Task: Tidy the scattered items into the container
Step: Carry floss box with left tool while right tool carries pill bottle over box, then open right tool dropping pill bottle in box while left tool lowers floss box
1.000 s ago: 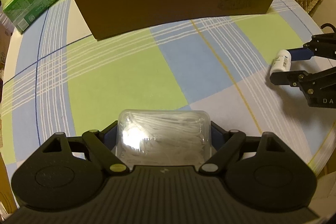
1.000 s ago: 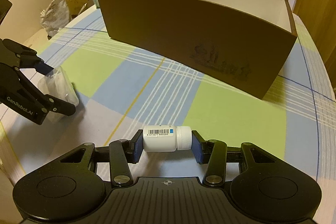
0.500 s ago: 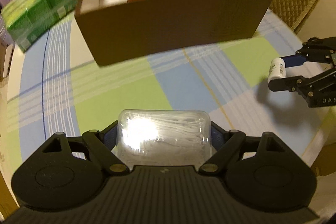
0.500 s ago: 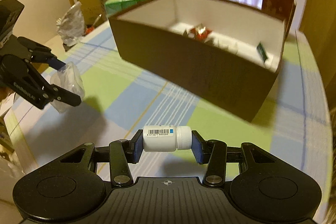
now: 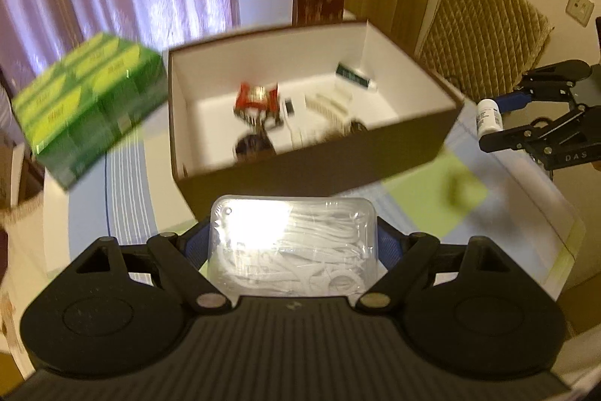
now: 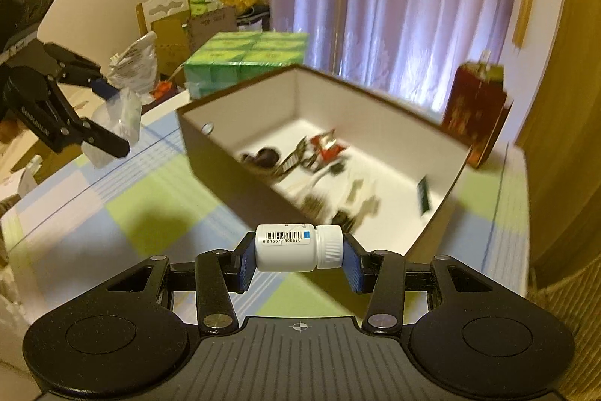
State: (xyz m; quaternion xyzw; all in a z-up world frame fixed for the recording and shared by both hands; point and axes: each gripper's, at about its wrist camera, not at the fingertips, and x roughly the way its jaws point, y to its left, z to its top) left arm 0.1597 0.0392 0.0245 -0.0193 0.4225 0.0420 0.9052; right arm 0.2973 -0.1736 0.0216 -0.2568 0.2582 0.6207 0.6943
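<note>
The left gripper (image 5: 293,243) is clamped on a clear plastic tub of white floss picks (image 5: 293,247), held in the air just short of the near wall of the brown cardboard box with a white inside (image 5: 315,168). The right gripper (image 6: 299,252) pinches a small white pill bottle with a barcode label (image 6: 298,247) end to end, lying sideways, raised near the box's near rim. The box stands on the desk with its green, blue and white checked cloth (image 6: 124,209) and holds blurred small items, among them a red packet (image 5: 257,96); a green multipack carton (image 5: 90,108) sits beside the box.
</note>
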